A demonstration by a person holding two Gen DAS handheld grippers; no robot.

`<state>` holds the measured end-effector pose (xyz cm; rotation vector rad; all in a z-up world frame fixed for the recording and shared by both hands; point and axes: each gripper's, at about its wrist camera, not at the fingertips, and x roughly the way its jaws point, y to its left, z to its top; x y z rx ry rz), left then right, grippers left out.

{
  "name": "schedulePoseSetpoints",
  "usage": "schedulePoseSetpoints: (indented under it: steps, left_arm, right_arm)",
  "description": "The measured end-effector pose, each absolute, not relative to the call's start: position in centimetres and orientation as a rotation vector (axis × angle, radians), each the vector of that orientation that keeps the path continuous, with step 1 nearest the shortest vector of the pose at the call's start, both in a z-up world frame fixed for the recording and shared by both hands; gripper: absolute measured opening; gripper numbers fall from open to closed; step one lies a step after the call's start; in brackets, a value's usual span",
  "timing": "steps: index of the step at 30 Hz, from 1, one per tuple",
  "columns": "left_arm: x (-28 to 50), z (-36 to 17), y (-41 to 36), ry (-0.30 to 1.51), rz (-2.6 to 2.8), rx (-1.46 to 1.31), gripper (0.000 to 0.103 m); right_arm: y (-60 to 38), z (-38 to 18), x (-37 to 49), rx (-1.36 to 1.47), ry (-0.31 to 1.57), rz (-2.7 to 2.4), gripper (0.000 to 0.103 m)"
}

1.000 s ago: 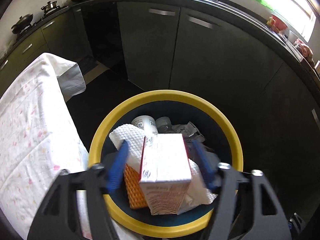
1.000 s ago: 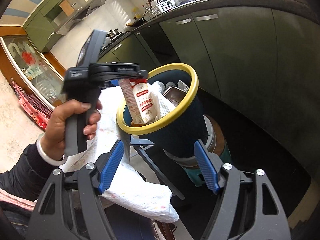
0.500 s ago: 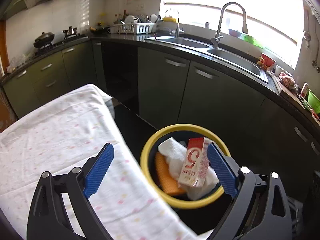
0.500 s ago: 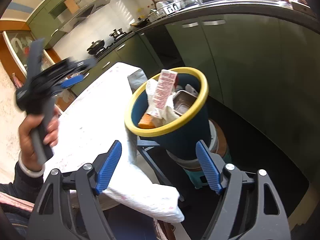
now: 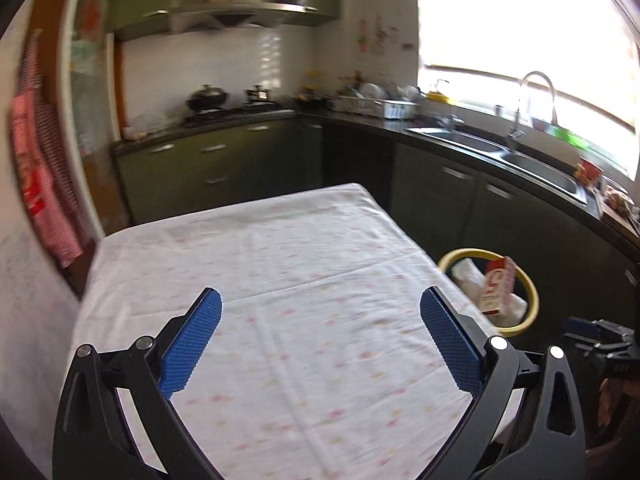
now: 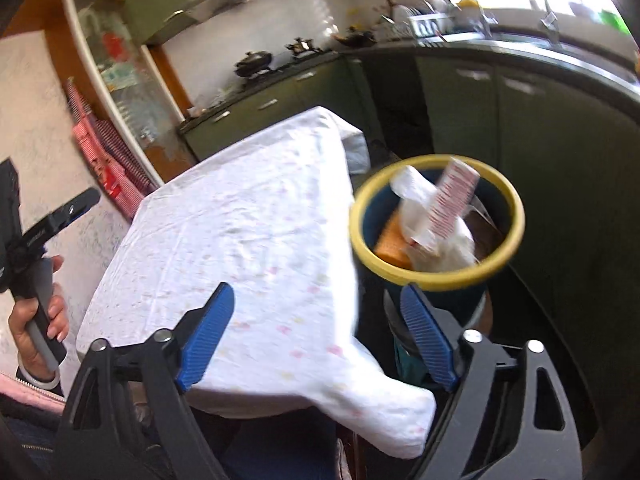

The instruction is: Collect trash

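A yellow-rimmed dark bin stands beside the table's right edge. A red and white carton leans upright in it, against a white paper towel. My left gripper hovers open over the white tablecloth with nothing between its blue pads. In the right wrist view the bin also holds the carton, the paper towel and an orange sponge. My right gripper is near the table's corner, short of the bin. Its jaws are opening and they are empty.
Dark green cabinets and a black counter with a sink run behind the bin. A stove with a pot is at the back. A red striped cloth hangs on the left wall. A hand holds the left gripper's handle.
The left gripper let go of the carton in the bin, then drew back to the left and up over the table. The right gripper's jaws spread wider and it rose a little.
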<state>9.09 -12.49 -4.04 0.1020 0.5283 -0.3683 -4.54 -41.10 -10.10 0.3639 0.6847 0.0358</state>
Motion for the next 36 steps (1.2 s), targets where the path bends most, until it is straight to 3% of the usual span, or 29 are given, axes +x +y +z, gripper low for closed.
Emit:
schedulePoseSetpoints:
  steps: [3,12,36]
  left_arm:
    - [7.2,-3.7,-7.4,0.501,-0.281,0.073,0.098]
    - [1.1,-2.0,2.3,0.483,-0.160,0.015,0.098]
    - [-1.0,-0.4,-0.2,0.459,-0.228,0.029,0.098]
  right_arm:
    - [-39.3,-8.4,-4.4,0.321,0.641,0.025,0.096]
    - [-34.1,-2.5,-6.4,0.147,0.499,-0.054,0.096]
    - [-32.6,-1.9,-7.6,0.075,0.496,-0.118,0.096]
